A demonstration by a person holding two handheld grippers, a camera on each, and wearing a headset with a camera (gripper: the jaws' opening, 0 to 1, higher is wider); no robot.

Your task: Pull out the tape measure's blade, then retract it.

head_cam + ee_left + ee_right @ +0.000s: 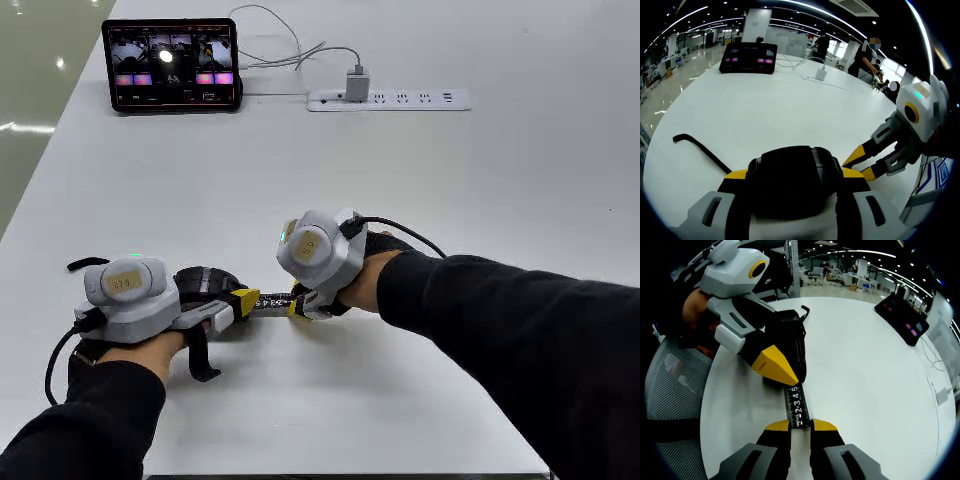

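Dark sleeves (520,330) are seen at the bottom of the head view, stretched out over a white table (450,200). Near the table's front edge the left gripper (792,175) is closed on the black case (790,337) of the tape measure. The case is held between the yellow jaw tips and is set on the table top. A black strap (695,145) is laid out from the case across the table.

Just beside it, the right gripper (800,426) is clamped on the end of the blade (796,407), which is caught between its two yellow tips. A short run of blade is drawn out of the case, and the numbers 2 to 5 can be read on it. The blade is stretched low over the table; whether it touches the top cannot be told. The two grippers are set close together, almost tip to tip.

At the far side of the table, well apart from the grippers, a tablet (172,62) is propped up with its screen lit. A power strip (400,99) is laid to its right, with a charger (357,80) plugged into it.
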